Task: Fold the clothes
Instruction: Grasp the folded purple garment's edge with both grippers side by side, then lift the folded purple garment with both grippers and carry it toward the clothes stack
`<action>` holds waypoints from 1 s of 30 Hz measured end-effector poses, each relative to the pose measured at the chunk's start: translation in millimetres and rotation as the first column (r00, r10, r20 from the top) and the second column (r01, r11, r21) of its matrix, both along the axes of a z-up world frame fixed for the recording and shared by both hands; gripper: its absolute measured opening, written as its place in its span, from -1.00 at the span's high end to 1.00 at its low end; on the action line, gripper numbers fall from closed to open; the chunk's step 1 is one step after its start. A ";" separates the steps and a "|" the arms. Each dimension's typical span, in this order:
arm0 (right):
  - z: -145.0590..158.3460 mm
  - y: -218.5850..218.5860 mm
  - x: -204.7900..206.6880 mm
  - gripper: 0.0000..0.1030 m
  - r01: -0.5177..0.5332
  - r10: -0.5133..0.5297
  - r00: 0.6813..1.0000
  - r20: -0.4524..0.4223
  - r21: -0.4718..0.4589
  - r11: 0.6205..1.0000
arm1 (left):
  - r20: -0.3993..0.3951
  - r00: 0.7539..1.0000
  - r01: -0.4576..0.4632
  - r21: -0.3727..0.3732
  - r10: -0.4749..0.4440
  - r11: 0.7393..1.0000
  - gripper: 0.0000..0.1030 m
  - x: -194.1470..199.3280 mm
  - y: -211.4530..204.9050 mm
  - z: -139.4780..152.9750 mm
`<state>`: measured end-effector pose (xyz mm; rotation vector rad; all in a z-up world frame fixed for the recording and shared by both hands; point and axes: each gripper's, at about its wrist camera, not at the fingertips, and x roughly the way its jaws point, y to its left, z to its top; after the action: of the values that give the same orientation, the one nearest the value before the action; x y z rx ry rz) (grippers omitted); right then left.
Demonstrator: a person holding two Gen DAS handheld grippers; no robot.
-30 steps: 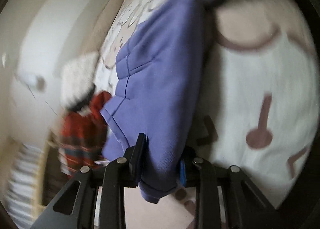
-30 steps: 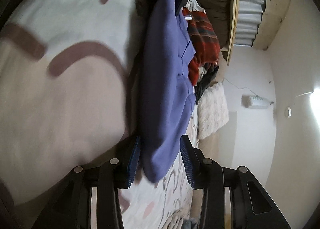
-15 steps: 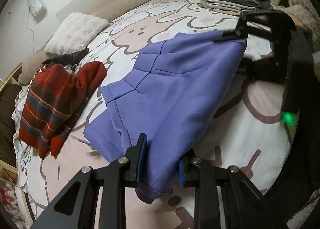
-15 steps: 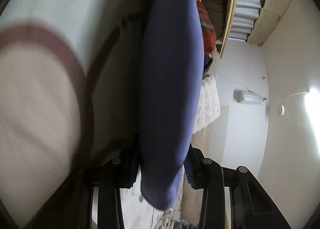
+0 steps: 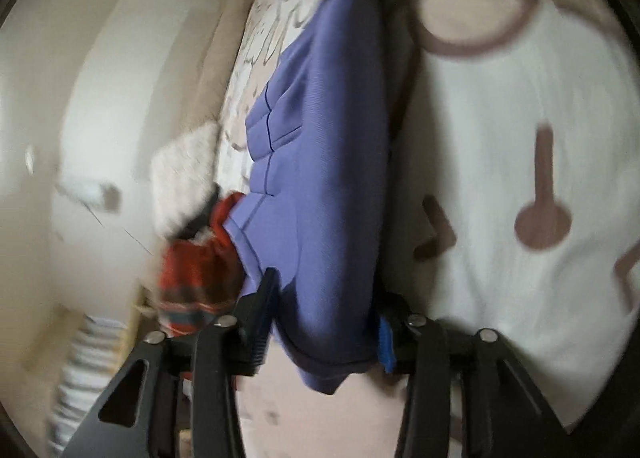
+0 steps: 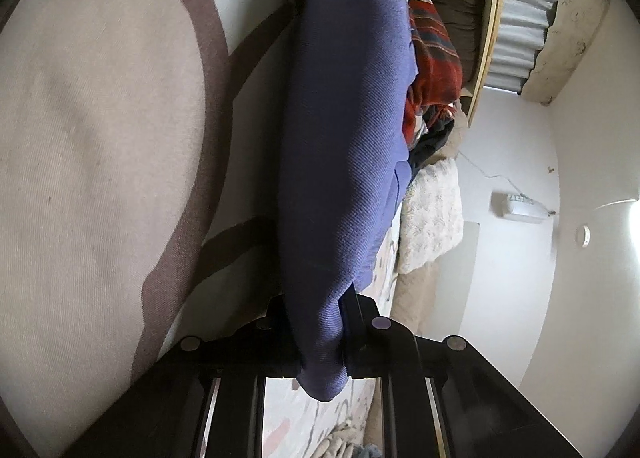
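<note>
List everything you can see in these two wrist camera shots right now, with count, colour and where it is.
purple garment: one, purple-blue, stretched between both grippers above the bed
bedspread: one, white and beige with brown outlines, under the garment
plaid garment: one, red with dark stripes, crumpled on the bed beyond the purple one
fluffy pillow: one, off-white, at the bed's edge by the wall
wooden shelf: one, light wood, past the plaid garment
wall unit: one, white, on the wall; too small to identify
left gripper: black with blue pads, shut on a garment corner
right gripper: black, shut on the opposite corner
</note>
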<state>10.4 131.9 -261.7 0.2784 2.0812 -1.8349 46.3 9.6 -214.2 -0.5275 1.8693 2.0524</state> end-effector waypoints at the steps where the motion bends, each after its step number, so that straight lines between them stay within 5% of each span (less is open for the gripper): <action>1: -3.1 1.6 5.7 0.71 0.002 -0.002 1.000 0.004 -0.002 1.000 | -0.027 0.999 0.022 -0.031 -0.023 0.999 -0.01 2.8 1.0 -2.4; 8: -4.8 2.9 8.8 0.71 -0.001 0.001 1.000 0.004 -0.017 1.000 | -0.039 0.991 0.117 -0.183 -0.126 0.976 -0.01 9.9 0.7 -7.1; 17: -7.4 4.0 11.2 0.71 -0.001 0.002 1.000 0.016 -0.020 1.000 | -0.089 0.965 0.196 -0.368 -0.245 0.909 -0.01 19.5 -22.1 -11.7; 23: -11.4 7.3 16.3 0.71 -0.003 0.004 1.000 0.024 -0.022 1.000 | -0.134 0.972 0.133 -0.354 -0.191 0.926 0.06 10.4 -21.4 -25.9; 27: -9.1 7.8 15.2 0.71 -0.015 0.016 1.000 0.022 -0.024 1.000 | -0.103 0.979 0.134 -0.328 -0.177 0.935 0.45 8.8 -26.0 -27.0; 30: -7.9 7.5 15.5 0.71 -0.031 0.031 0.999 0.011 -0.016 0.999 | -0.091 0.982 0.129 -0.305 -0.163 0.944 0.48 6.7 -27.5 -24.2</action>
<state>25.8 139.4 -269.6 0.2506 2.0505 -1.8270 53.1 -17.9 -238.4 -0.3329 2.2318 1.7498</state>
